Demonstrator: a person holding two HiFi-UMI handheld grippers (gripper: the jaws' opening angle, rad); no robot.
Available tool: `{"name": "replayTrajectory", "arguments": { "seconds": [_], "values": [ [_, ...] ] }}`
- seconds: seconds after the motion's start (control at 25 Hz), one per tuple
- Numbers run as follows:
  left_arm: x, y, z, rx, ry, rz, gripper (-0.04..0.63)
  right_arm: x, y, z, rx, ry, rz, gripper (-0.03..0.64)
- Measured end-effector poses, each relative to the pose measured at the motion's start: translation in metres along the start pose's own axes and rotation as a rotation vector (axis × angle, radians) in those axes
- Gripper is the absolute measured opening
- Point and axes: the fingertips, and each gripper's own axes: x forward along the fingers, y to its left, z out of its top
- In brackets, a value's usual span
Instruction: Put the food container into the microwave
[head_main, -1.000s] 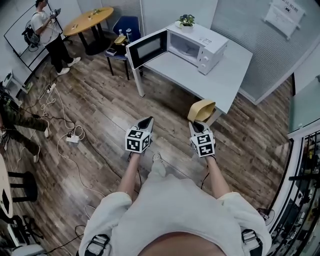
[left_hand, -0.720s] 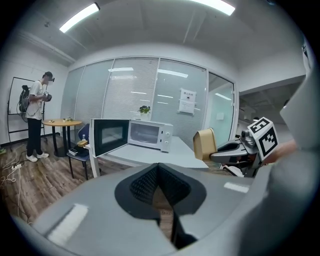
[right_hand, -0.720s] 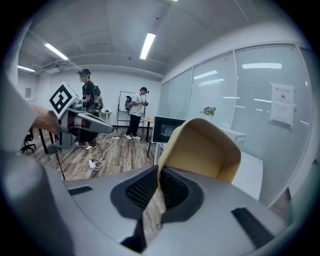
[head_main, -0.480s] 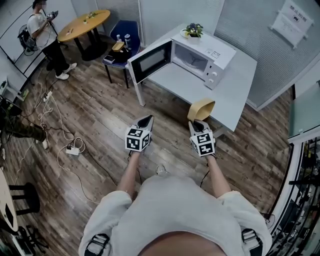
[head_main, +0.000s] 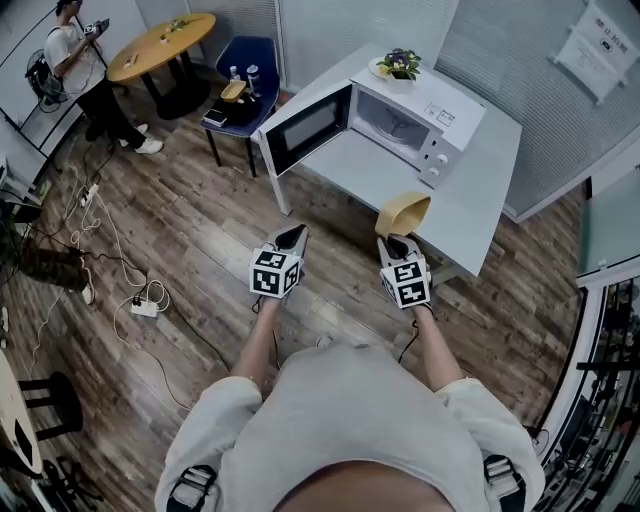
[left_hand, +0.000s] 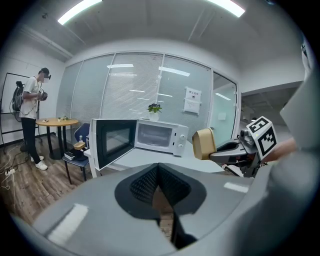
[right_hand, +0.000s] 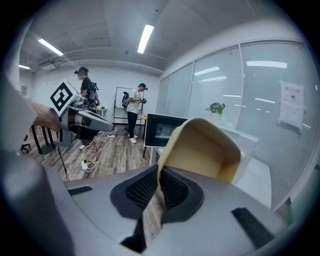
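While the microwave stands on the table with its door open, the container is not yet inside. The right gripper pinches its rim, holding it in the air, well apart from the microwave. The left gripper is clenched on nothing. Carrying the container over and setting it inside are left to do.

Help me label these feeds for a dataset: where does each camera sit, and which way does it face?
Head view: on the person's head, looking steeply down at the table and open microwave; torso, forearms and both grippers show.
Left gripper view: on the left gripper, facing the microwave; its shut, empty jaws show.
Right gripper view: on the right gripper, facing the microwave's open door; its jaws pinch the food container.
Shared: each gripper view shows the other gripper.
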Motion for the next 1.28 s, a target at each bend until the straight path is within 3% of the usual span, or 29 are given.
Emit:
{"name": "replayTrajectory", "arguments": {
  "seconds": [0.64, 1.28],
  "values": [
    [0.044, 0.029, 0.005, 0.001, 0.035, -0.011, 0.011, 0.051, -0.021, -0.001, 0.009, 0.03, 0.022, 0.026],
    [0.153, 0.078, 0.049, -0.002, 0.059, 0.0, 0.011, 0.149, -0.09, 0.02, -0.006, 0.039, 0.081, 0.026]
  ]
}}
